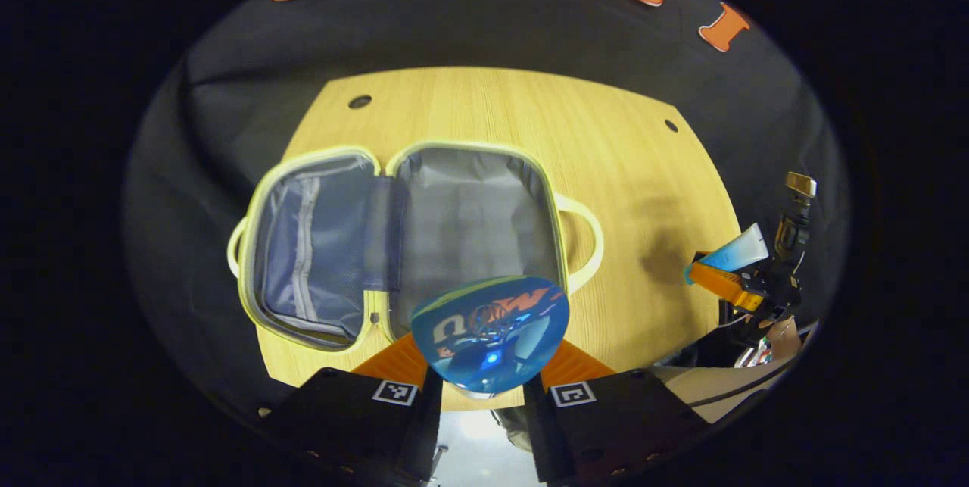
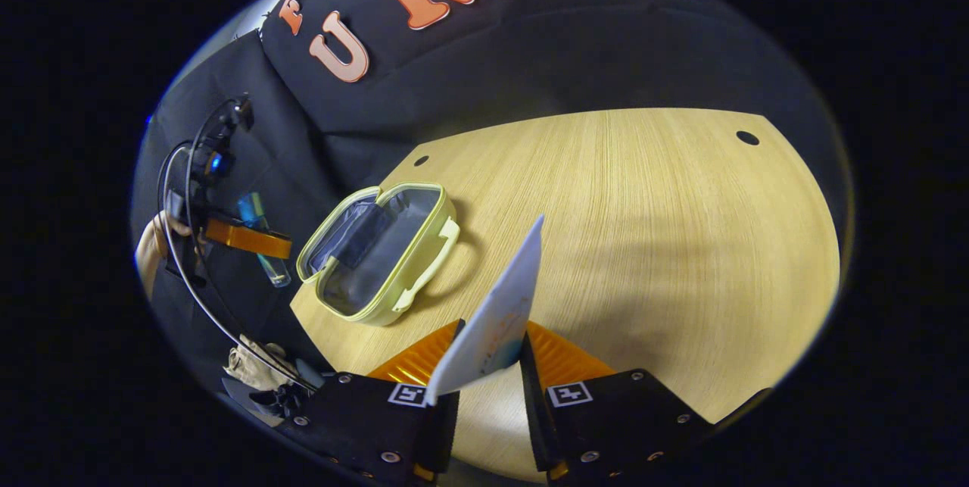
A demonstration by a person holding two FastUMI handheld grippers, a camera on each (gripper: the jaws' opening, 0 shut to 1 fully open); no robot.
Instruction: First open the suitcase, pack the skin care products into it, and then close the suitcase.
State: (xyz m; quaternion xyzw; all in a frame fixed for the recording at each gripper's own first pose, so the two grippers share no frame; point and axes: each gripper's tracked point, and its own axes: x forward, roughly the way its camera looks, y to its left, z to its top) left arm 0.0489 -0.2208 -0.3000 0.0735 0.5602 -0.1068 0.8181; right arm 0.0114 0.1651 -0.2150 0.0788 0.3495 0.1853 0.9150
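The wooden tabletop (image 2: 643, 245) carries the pale-yellow suitcase (image 1: 401, 237), lying open with both grey-lined halves flat. The left claw (image 1: 484, 381) grips a blue bottle (image 1: 492, 332) above the suitcase's near edge. The right claw (image 2: 488, 377), off to the side, pinches a white tube (image 2: 500, 313).

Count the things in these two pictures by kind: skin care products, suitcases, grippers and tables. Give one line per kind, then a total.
Skin care products: 2, a blue bottle in the left gripper and a white tube in the right gripper
Suitcases: 1, a yellow suitcase lying open
Grippers: 2
Tables: 1, a wooden table
Total: 6
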